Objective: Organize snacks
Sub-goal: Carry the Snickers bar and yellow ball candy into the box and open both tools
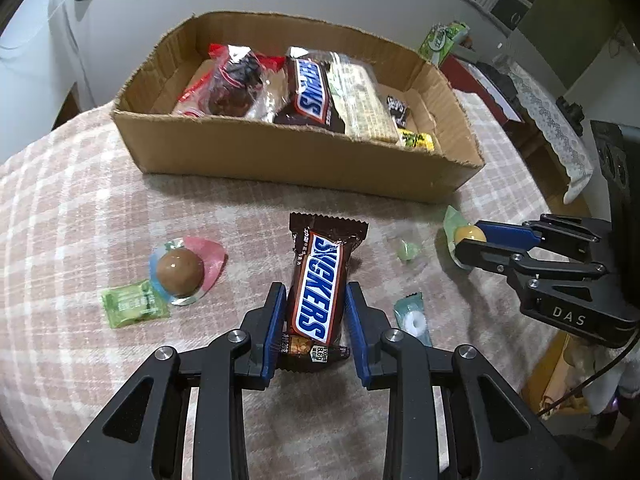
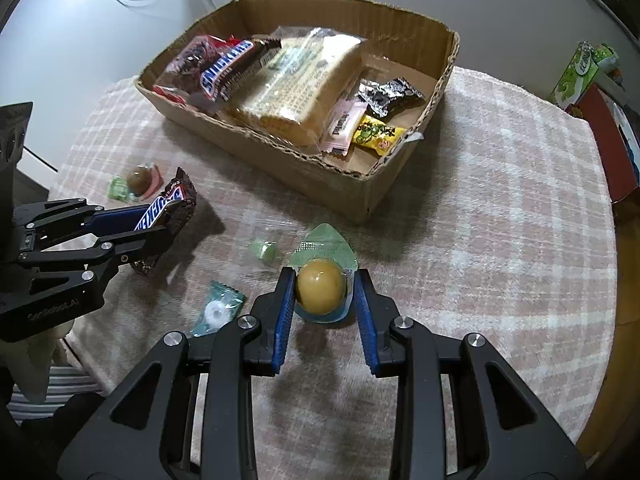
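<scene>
My left gripper (image 1: 315, 300) is shut on a Snickers bar (image 1: 320, 284) and holds it just above the checked tablecloth; both also show in the right wrist view, gripper (image 2: 154, 220) and bar (image 2: 168, 208). My right gripper (image 2: 322, 284) is shut on a yellow ball candy in a green wrapper (image 2: 320, 290), also seen in the left wrist view (image 1: 470, 234). A cardboard box (image 1: 280, 152) behind holds several snacks, including another Snickers (image 1: 310, 92).
Loose on the cloth lie a brown ball candy (image 1: 180, 272), a green packet (image 1: 134, 306), a mint ring in a teal wrapper (image 1: 414, 320) and a small green candy (image 1: 408, 249). The table edge runs at the right (image 2: 608, 280).
</scene>
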`<state>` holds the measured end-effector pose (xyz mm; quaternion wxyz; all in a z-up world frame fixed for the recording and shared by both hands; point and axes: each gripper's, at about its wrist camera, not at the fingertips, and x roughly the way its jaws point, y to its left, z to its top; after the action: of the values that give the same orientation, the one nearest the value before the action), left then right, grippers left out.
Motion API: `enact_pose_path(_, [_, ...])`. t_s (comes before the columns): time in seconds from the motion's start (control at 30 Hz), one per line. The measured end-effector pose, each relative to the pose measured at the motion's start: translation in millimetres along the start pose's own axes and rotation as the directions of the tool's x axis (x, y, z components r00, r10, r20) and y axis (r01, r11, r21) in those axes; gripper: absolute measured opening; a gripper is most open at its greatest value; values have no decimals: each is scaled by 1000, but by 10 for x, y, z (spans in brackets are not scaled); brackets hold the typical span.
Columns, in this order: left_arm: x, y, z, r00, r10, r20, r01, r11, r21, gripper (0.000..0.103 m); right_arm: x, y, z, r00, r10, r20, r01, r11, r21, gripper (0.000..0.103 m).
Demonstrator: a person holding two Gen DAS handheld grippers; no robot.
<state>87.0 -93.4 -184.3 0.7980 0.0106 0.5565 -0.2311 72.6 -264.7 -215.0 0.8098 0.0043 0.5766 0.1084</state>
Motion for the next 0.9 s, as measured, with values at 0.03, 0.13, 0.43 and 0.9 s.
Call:
enact_pose_path(0.03, [-17,7,-15,1000,-3,6,3,1000,-4,28,-26,-7,12,1000,4,4,-4,1000,1,31])
enact_pose_path(0.13, [-112,36,-25,1000,-7,29,7,1000,-8,28,-156,-23,6,1000,21,20,-21,1000,7,31])
enact_pose_path(0.43, [-476,216,212,993,4,119,-1,1000,-24,28,-637,-135,214,993,40,115,-42,999,14,31])
enact_pose_path(0.9, [-592,313,705,980,43,193,-39,999,-26,28,-797,-130,852,979,8,203,-6,1000,-7,31])
